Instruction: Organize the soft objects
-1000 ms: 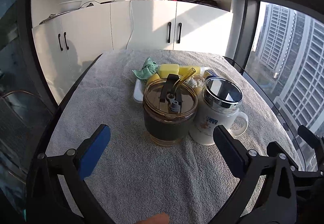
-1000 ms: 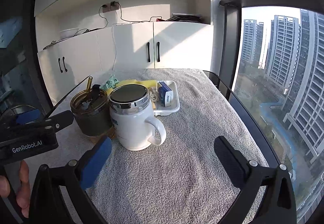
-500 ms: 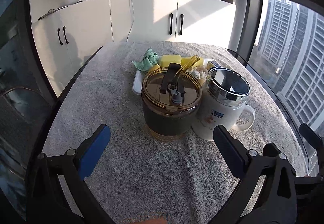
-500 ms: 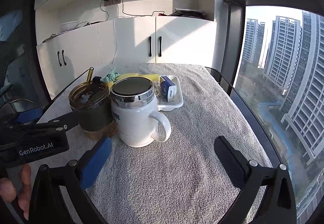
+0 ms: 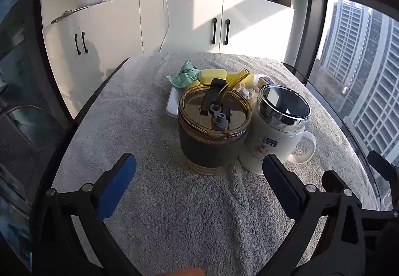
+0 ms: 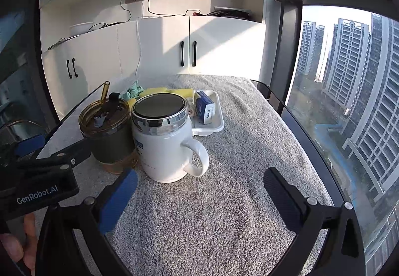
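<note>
A white tray [image 5: 171, 104] at the far middle of the table holds yellow sponges [image 5: 214, 75], a green cloth [image 5: 185, 74], a pale knotted rope piece [image 5: 245, 91] and a blue tissue pack [image 6: 205, 107]. The tray shows in the right wrist view [image 6: 216, 124] too. My left gripper [image 5: 198, 176] is open and empty, just short of an amber tumbler [image 5: 213, 131]. My right gripper [image 6: 199, 188] is open and empty, just short of a white mug [image 6: 165, 136].
The tumbler with straw and the lidded mug [image 5: 276, 131] stand side by side in front of the tray, partly hiding it. A grey towel [image 5: 149, 201] covers the table. White cabinets [image 5: 174, 24] stand behind; a window [image 6: 349, 101] runs along the right edge.
Both grippers have moved slightly nearer to the tumbler and mug, which look a little larger. Both stay open and empty. Nothing on the table has moved.
</note>
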`<state>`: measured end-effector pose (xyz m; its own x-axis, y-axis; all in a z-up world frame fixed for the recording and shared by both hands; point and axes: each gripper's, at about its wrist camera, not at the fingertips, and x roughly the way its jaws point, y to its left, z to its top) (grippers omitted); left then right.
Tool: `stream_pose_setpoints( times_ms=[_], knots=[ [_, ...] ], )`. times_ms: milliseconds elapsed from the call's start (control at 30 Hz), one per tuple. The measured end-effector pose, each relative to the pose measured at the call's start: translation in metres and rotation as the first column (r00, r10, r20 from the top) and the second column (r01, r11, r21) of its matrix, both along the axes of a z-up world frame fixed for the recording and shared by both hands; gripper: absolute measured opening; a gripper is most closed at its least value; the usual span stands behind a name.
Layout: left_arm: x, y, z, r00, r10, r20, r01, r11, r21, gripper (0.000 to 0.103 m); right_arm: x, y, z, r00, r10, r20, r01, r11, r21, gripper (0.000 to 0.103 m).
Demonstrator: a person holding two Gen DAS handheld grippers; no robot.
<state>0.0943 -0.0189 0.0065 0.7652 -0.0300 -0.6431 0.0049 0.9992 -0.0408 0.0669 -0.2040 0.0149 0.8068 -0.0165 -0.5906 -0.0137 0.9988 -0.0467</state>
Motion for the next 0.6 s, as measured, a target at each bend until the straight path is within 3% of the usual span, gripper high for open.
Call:
stream_pose_setpoints(
  times_ms=[600],
  knots=[
    [0.0016,0.0053,0.0003,1.000,0.016,0.011,-0.016,1.000,0.000,0.103,0.0010,-0.0013,0.0012,1.000,-0.010,-0.003,0.010,1.000,-0.014,0.103]
  ],
)
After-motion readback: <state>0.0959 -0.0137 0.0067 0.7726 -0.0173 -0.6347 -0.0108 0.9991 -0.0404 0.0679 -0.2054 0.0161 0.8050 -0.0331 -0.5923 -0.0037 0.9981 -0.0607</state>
